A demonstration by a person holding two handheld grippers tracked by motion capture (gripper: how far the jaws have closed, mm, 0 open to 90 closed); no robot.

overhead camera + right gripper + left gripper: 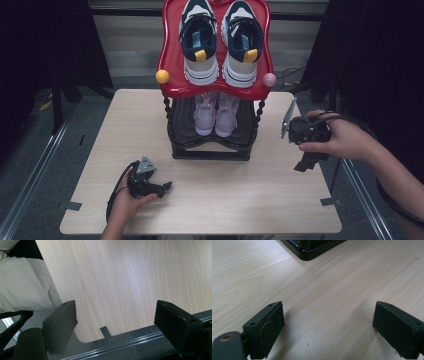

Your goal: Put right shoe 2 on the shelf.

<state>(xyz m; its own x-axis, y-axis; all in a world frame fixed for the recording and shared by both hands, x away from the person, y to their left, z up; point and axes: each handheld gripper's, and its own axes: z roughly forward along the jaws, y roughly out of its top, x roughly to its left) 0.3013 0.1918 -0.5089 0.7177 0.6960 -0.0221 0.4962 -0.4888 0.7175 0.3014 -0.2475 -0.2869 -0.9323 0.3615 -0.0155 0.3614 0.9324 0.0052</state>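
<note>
While both your grippers hang empty with jaws apart, the pink shoes (216,114) sit on the rack's (210,150) lower shelf, toes toward you; your right gripper (306,164) is at the table's right edge, your left gripper (166,187) near-left

Even overhead light is cast on the table (210,200); surroundings are left dark. Soft shadows are thrown under the rack (212,75). Glare is seen on its red top. Near jaws are slightly blurred in both gripper views.
</note>
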